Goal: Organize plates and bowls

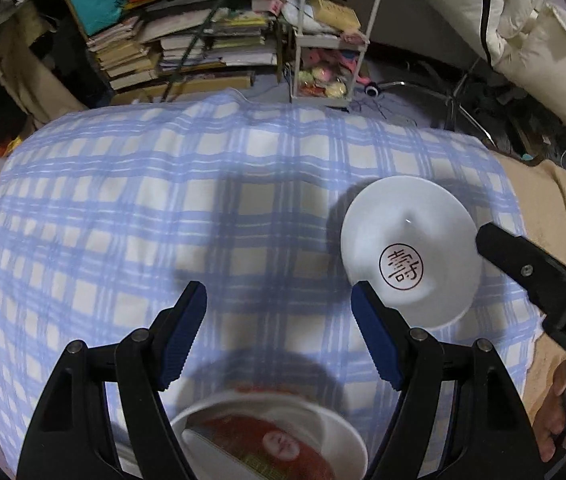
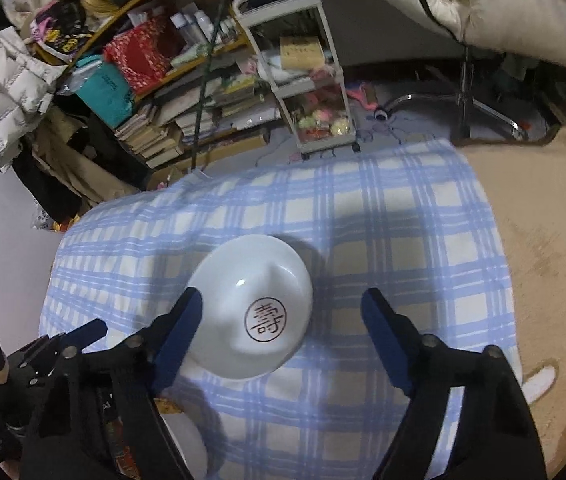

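A white bowl (image 1: pixel 409 248) (image 2: pixel 251 312) with a circled dark character lies on the blue plaid cloth (image 1: pixel 123 208) (image 2: pixel 383 240). My right gripper (image 2: pixel 282 300) hangs open over it. Its left finger overlaps the bowl's left rim, and its right finger stands clear of the bowl over bare cloth. One of its black fingers (image 1: pixel 523 264) shows at the bowl's right edge in the left wrist view. My left gripper (image 1: pixel 278 296) is open and holds nothing. It hovers above a white bowl with a red printed inside (image 1: pixel 267 436), whose white rim (image 2: pixel 191 440) shows low in the right wrist view.
A tan blanket (image 2: pixel 543 240) covers the surface to the right of the plaid cloth. Beyond the far edge stand cluttered shelves of books (image 1: pixel 187 48) and a white wheeled cart (image 2: pixel 315 92). A person's hand (image 1: pixel 555 412) holds the right gripper.
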The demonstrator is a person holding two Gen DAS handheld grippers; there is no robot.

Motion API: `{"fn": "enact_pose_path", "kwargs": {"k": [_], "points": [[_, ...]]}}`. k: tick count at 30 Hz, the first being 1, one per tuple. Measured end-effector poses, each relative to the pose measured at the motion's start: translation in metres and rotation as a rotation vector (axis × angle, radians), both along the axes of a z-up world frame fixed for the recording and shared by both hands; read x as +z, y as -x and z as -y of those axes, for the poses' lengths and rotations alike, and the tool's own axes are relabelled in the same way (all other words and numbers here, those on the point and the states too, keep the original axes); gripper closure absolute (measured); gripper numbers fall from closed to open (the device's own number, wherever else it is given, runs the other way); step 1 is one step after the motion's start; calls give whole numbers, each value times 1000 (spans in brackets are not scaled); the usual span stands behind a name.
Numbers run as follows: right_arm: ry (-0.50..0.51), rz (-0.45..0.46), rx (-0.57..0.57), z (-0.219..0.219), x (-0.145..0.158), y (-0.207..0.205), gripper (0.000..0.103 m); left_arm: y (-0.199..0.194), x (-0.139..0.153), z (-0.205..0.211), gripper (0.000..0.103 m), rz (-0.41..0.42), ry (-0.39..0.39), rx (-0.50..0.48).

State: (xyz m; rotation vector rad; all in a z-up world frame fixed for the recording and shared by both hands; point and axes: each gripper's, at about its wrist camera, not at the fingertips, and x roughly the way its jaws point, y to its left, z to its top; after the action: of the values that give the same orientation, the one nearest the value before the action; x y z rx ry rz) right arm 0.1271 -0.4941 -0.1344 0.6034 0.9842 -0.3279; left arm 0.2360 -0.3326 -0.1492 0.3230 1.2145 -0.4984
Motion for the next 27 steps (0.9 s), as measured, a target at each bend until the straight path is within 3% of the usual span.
{"fn": "enact_pose_path", "kwargs": {"k": [2, 8, 12, 15, 17, 21, 27], "points": [[-26, -29, 5, 3, -11, -3, 38, -6, -8, 6, 29, -28, -2, -4], [-129, -83, 10, 9, -44, -14, 54, -16, -23, 22, 32, -62, 0, -17], [-184, -103, 13, 10, -60, -17, 83, -18, -35, 30, 68, -142, 20, -25], [-214, -81, 3, 12, -64, -14, 85, -13, -39, 37, 87, -179, 43, -44], [-240, -45, 1, 12, -61, -10, 84, -7, -35, 39, 85, -156, 39, -53], [-186, -38, 35, 0, -49, -7, 85, -2, -27, 39, 85, -118, 18, -81], [-166, 13, 48, -13, -24, -1, 85, 0, 4, 18, 85, -86, 70, -36]]}}
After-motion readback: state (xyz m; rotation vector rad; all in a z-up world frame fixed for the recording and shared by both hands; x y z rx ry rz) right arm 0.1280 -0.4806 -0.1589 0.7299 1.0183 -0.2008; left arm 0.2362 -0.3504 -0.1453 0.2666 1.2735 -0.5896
